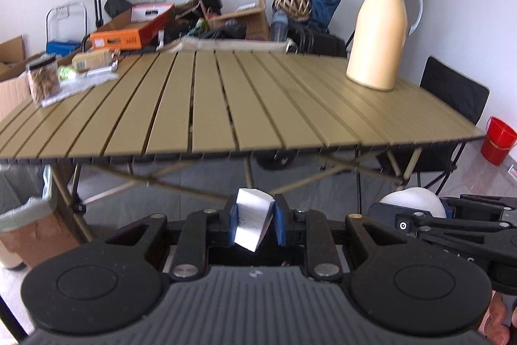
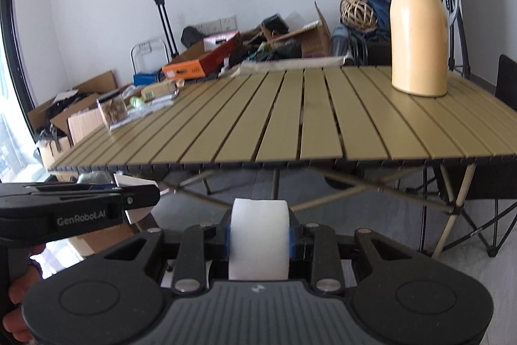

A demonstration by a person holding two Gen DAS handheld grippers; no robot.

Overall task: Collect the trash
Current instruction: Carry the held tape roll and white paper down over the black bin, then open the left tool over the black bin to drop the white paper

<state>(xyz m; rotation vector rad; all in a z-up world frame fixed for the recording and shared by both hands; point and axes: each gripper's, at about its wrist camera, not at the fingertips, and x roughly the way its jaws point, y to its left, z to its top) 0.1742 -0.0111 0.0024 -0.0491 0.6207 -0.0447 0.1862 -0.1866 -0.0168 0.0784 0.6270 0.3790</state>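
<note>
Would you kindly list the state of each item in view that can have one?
left tool: shut on folded white paper, clear of the table.
right tool: shut on white cup, clear of the table.
thermos jug: upright on the slatted table, lid on.
snack jar: upright, lid on.
lined bin: open-topped, on the floor at left.
red bucket: upright on the floor.

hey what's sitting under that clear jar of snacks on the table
The clear jar stands on a crumpled pale sheet spread over the slatted table. A green item lies beside it. Whatever the jar's base covers cannot be seen.
</note>
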